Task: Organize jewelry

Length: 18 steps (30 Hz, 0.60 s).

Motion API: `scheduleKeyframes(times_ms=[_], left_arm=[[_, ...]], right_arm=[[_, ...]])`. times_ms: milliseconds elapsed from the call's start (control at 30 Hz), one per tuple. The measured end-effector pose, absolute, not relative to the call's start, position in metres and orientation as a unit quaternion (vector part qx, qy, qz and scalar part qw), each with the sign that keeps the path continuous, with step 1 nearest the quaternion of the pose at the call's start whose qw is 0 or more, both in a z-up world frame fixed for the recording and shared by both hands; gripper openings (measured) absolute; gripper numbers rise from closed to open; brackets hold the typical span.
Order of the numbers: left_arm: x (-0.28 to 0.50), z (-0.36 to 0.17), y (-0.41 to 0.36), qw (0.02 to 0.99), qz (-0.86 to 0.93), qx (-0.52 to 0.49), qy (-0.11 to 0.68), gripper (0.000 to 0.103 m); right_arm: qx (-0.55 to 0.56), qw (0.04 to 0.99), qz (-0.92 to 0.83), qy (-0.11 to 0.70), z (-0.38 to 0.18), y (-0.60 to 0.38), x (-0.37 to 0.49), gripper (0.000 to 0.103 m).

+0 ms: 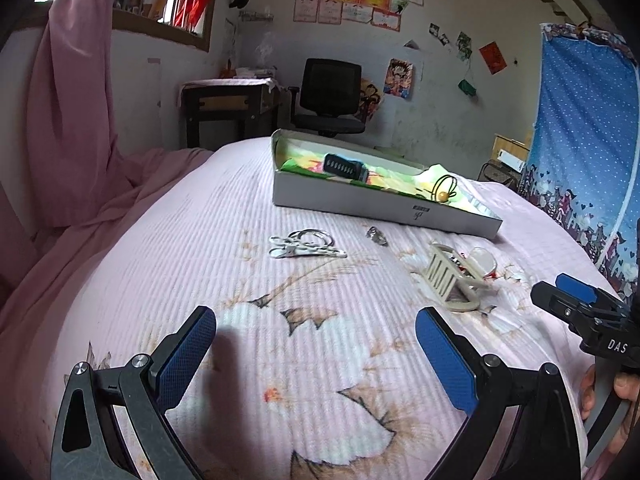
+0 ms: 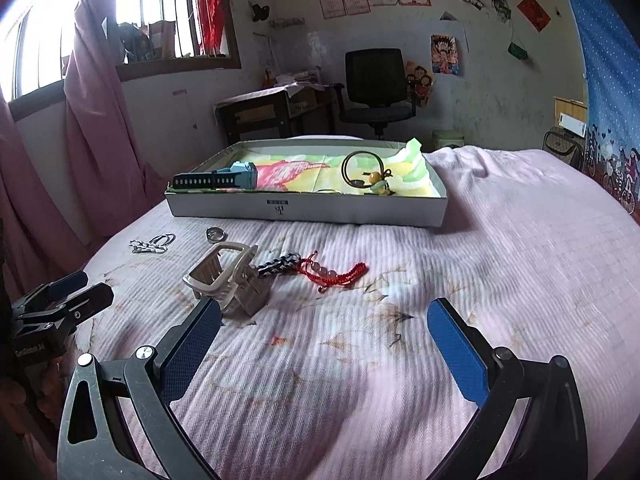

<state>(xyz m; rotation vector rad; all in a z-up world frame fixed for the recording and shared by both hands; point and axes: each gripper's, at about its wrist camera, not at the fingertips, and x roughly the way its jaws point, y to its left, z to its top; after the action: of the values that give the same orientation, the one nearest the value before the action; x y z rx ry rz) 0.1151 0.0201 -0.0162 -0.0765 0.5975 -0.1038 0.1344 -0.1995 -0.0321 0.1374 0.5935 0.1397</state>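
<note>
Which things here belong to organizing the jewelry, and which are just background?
Job: box, watch, cord bracelet, ring, red bracelet, hair claw, silver clip, braided strap.

Background: office chair, desk, curtain.

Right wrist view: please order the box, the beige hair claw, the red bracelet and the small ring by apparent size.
1. box
2. beige hair claw
3. red bracelet, though the claw is nearer the camera
4. small ring

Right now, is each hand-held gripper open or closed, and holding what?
Left hand-held gripper: open, holding nothing.
Right hand-held gripper: open, holding nothing.
</note>
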Motion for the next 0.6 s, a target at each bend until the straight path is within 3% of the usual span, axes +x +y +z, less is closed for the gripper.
scheduleKeyframes(times_ms=[600], left_arm=[[0.152, -0.016, 0.045, 0.944, -0.034, -0.054, 0.323, 0.101]], right_arm=[[0.054, 0.936, 0.145, 0.318, -0.034, -0.166, 0.155, 0.101]])
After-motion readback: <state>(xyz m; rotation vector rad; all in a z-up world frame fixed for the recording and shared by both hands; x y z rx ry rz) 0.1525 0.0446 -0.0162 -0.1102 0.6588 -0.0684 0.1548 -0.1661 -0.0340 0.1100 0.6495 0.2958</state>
